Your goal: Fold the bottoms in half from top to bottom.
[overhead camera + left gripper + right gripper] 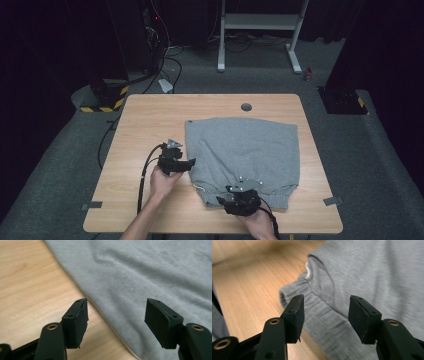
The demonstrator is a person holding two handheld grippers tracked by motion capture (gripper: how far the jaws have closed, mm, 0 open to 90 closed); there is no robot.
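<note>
A grey sweatshirt [242, 150] lies folded flat on the wooden table [150, 120], its ribbed hem [277, 200] toward the near edge. My left gripper [191, 163] is at the garment's left edge, open; in the left gripper view its jaws [116, 312] straddle that edge of the grey fabric [150, 272] without touching it. My right gripper [220, 201] hovers at the near left corner of the hem, open. In the right gripper view its jaws [325, 312] stand apart over the ribbed band [289, 291], and nothing is pinched.
A round cable hole [246, 107] sits near the table's far edge. Grey tape marks lie at the near left corner [91, 205] and near right corner [333, 201]. A white stand [260, 22] and floor cables [170, 65] are beyond the table.
</note>
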